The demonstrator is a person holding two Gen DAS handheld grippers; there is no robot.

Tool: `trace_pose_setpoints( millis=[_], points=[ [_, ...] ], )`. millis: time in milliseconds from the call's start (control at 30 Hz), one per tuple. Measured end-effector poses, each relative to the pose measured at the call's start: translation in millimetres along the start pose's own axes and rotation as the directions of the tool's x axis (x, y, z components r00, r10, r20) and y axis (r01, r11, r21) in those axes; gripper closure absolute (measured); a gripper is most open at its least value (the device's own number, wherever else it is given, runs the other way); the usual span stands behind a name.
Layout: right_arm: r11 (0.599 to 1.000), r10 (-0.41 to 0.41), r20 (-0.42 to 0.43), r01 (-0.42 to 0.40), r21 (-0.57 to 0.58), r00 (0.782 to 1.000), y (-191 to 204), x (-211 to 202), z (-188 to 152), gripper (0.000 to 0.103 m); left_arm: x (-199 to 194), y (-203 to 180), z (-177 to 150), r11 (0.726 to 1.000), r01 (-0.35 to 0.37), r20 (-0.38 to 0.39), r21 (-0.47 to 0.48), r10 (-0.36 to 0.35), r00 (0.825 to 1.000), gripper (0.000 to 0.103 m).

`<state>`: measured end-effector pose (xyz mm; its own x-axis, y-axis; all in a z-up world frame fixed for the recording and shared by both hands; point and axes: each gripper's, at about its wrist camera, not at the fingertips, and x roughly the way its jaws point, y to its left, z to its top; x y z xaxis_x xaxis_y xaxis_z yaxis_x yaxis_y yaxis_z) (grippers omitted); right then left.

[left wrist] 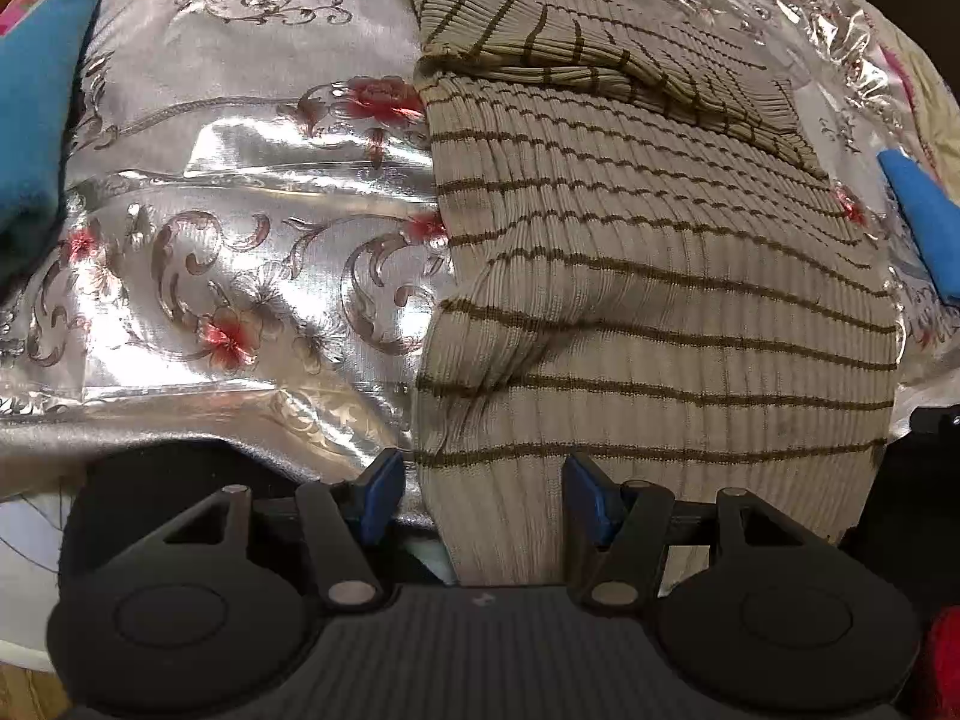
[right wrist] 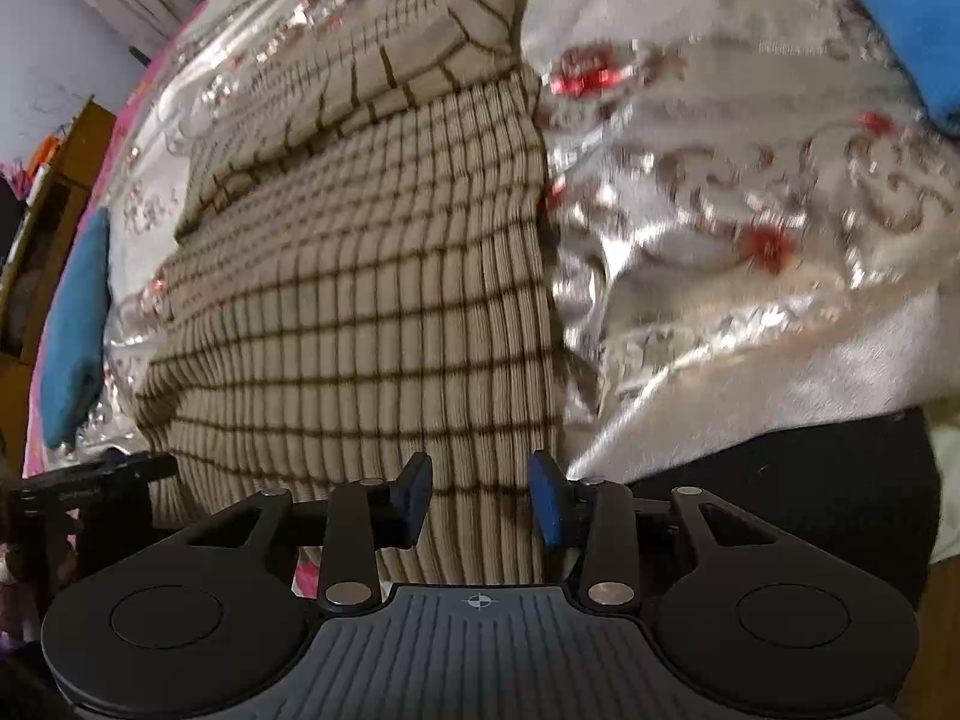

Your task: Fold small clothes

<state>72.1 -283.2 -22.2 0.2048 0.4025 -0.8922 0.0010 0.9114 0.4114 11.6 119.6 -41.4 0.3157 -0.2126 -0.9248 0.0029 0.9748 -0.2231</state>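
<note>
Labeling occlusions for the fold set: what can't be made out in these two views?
- Sweater hem: both views, hidden behind the tongs' bodies at the bottom edge.
- Contact: left tongs and right tongs gape around the fabric; whether the pads touch it is unclear.
- Tablecloth pattern: right view, motion-blurred.
- Blue cloths: both views, cut by the frame edges.
- Far sleeve end: left view, too compressed.
</note>
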Motion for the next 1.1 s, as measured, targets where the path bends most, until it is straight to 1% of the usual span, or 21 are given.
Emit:
trace_pose_setpoints(
  millis=[133,200,267,333,467,533,567,600,633,667,733,800,900,933,1000,1033,1067,1100],
  points=[
    [0.999,-0.031,-0.084,0.029,-0.025,0.996,3,23,-2,0.067,1,0,-1,1.000,-0.009,-0.012,-0.001,0.009,1.000,0.040],
    [0.999,-0.029,-0.114,0.024,-0.044,0.993,7,32,-3,0.067,3,0,0,1.000,-0.019,-0.025,0.014,0.020,0.999,0.040],
    [0.999,-0.005,-0.135,0.000,-0.044,0.991,9,36,-4,0.067,5,-1,1,0.999,-0.026,-0.034,0.022,0.027,0.999,0.039],
    [0.999,0.024,-0.146,-0.028,-0.024,0.989,9,41,-5,0.067,7,0,3,1.000,-0.025,-0.039,0.019,0.026,0.999,0.039],
    [0.998,0.062,-0.135,-0.062,0.000,0.989,7,43,-7,0.066,8,-1,5,0.999,-0.026,-0.051,0.022,0.027,0.998,0.040],
    [0.996,0.092,-0.133,-0.092,0.012,0.987,5,41,-7,0.068,8,-3,5,0.999,-0.022,-0.058,0.028,0.024,0.998,0.043],
    [0.993,0.116,-0.133,-0.114,0.020,0.984,3,40,-6,0.072,8,-3,5,0.999,-0.017,-0.063,0.031,0.018,0.998,0.045],
    [0.991,0.134,-0.133,-0.131,0.029,0.982,2,39,-6,0.079,8,-4,4,0.999,-0.008,-0.071,0.034,0.011,0.997,0.051],
    [0.989,0.148,-0.131,-0.143,0.040,0.980,0,40,-7,0.083,8,-4,4,0.999,-0.003,-0.077,0.032,0.006,0.997,0.058],
    [0.987,0.159,-0.128,-0.153,0.051,0.979,-2,40,-7,0.090,8,-3,3,1.000,0.003,-0.083,0.022,-0.001,0.997,0.061],
    [0.982,0.183,-0.108,-0.175,0.075,0.977,-6,40,-8,0.093,8,1,3,1.000,0.027,-0.088,-0.012,-0.028,0.996,0.075],
    [0.965,0.241,-0.062,-0.233,0.117,0.968,-12,33,-8,0.099,8,7,2,0.995,0.075,-0.087,-0.070,-0.081,0.993,0.085],
    [0.929,0.331,0.028,-0.331,0.165,0.943,-21,20,-6,0.100,4,13,3,0.982,0.140,-0.065,-0.128,-0.149,0.987,0.087],
    [0.915,0.357,0.065,-0.363,0.177,0.932,-23,14,-6,0.100,2,15,3,0.975,0.169,-0.051,-0.145,-0.178,0.983,0.088],
    [0.897,0.383,0.120,-0.400,0.188,0.916,-25,6,-3,0.100,-3,18,6,0.955,0.233,-0.015,-0.182,-0.240,0.971,0.088],
    [0.898,0.379,0.136,-0.399,0.187,0.915,-26,3,-1,0.100,-5,19,8,0.950,0.249,-0.004,-0.186,-0.254,0.967,0.088],
    [0.910,0.355,0.137,-0.375,0.177,0.925,-26,-1,1,0.098,-7,18,10,0.950,0.254,0.006,-0.180,-0.257,0.966,0.088],
    [0.932,0.308,0.121,-0.325,0.160,0.944,-24,-3,3,0.092,-8,16,11,0.955,0.246,0.010,-0.164,-0.247,0.969,0.088]
  ],
)
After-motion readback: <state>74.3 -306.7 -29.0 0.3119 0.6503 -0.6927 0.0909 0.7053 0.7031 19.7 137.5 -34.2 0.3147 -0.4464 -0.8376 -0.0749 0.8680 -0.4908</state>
